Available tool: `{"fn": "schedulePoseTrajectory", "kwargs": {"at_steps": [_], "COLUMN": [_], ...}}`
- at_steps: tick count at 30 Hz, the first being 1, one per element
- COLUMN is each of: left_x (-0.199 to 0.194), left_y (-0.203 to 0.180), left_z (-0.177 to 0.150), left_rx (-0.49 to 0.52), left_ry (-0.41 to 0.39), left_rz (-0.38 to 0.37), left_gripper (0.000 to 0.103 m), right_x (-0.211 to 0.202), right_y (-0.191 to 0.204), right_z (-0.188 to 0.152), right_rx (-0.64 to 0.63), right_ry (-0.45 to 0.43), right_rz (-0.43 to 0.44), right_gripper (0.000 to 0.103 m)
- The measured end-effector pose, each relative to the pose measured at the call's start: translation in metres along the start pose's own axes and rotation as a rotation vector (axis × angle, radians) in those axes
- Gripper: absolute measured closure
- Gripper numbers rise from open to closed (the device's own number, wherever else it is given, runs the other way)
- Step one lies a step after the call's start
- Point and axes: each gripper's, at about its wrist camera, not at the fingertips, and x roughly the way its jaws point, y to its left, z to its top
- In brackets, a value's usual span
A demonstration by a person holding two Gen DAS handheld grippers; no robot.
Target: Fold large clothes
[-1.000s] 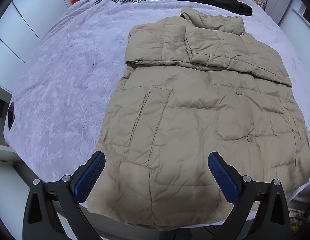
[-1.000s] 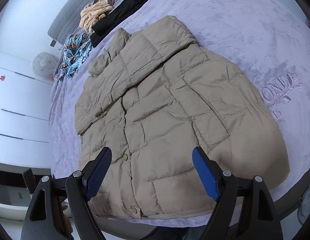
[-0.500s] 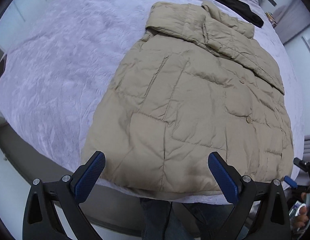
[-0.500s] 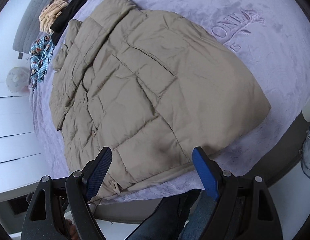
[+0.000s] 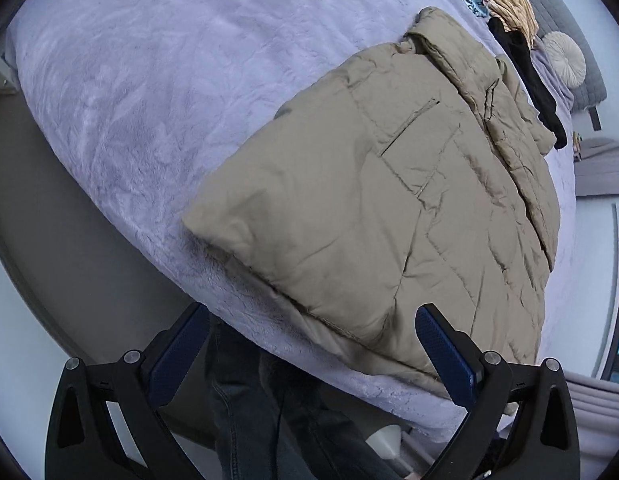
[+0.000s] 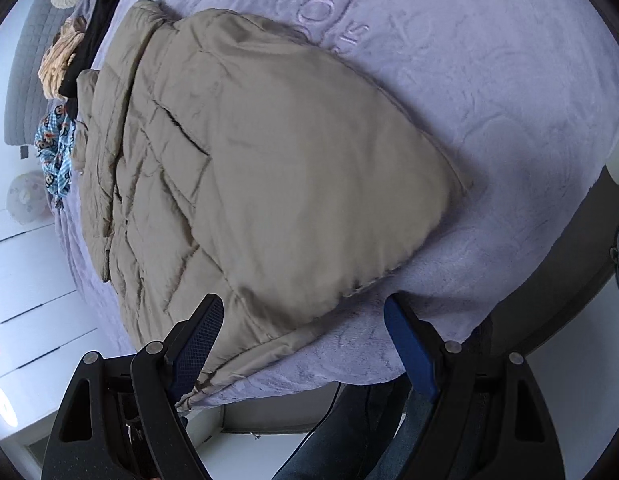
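Both claws nearer jacket [image 5: 389, 208] hem.

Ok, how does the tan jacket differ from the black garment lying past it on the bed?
The tan jacket is puffy and quilted; the black garment looks thin and flat. The jacket is spread wide, its hem at the near edge of the bed; the black garment is a narrow strip far back, beyond the jacket's collar. The jacket is by far the larger. Both lie on the purple bed cover, and neither claw touches them.
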Motion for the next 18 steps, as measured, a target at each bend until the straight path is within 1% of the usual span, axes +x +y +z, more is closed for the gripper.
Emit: {"fn": "schedulePoseTrajectory", "kwargs": {"at_steps": [2, 4, 5, 7, 8, 9, 10, 11, 12, 13, 14, 15, 18], "left_x": [0.016, 0.027, 0.030, 0.032, 0.031, 0.029, 0.026, 0.022, 0.016, 0.009, 0.002, -0.006, -0.024], "left_y": [-0.001, -0.010, -0.016, -0.030, -0.035, -0.038, -0.042, -0.043, -0.045, -0.048, -0.050, -0.052, -0.068], "left_z": [-0.001, 0.001, 0.003, 0.009, 0.011, 0.014, 0.017, 0.021, 0.024, 0.027, 0.030, 0.033, 0.043], "left_rx": [-0.004, 0.000, 0.006, 0.017, 0.027, 0.047, 0.077, 0.090, 0.102, 0.116, 0.138, 0.158, 0.220], "left_ry": [0.037, 0.048, 0.046, 0.044, 0.033, 0.033, 0.032, 0.029, 0.023, 0.007, -0.010, -0.022, -0.057], "left_rz": [-0.040, -0.077, -0.092, -0.095, -0.103, -0.105, -0.112, -0.134, -0.159, -0.168, -0.178, -0.184, -0.221], "left_gripper": [0.000, 0.001, 0.005, 0.014, 0.023, 0.044, 0.068, 0.082, 0.089, 0.089, 0.089, 0.089, 0.089], "right_x": [0.006, 0.012, 0.015, 0.016, 0.015, 0.015, 0.014, 0.014, 0.013, 0.010, 0.009, 0.007, -0.005], "right_y": [-0.005, -0.010, -0.010, -0.010, -0.009, -0.008, -0.008, -0.007, -0.007, -0.007, -0.006, -0.005, 0.009], "right_z": [-0.001, -0.002, -0.002, 0.000, 0.001, 0.002, 0.003, 0.002, 0.001, 0.001, 0.002, 0.001, -0.001], "right_rx": [0.020, 0.061, 0.080, 0.105, 0.116, 0.131, 0.150, 0.167, 0.187, 0.196, 0.196, 0.190, 0.148], "right_ry": [0.001, 0.010, 0.012, -0.001, -0.010, -0.019, -0.027, -0.034, -0.049, -0.062, -0.068, -0.074, -0.111], "right_rz": [0.023, 0.071, 0.107, 0.157, 0.181, 0.205, 0.224, 0.237, 0.253, 0.246, 0.231, 0.234, 0.241], "right_gripper": [0.018, 0.018, 0.018, 0.018, 0.018, 0.018, 0.018, 0.022, 0.039, 0.052, 0.080, 0.090, 0.093]}}
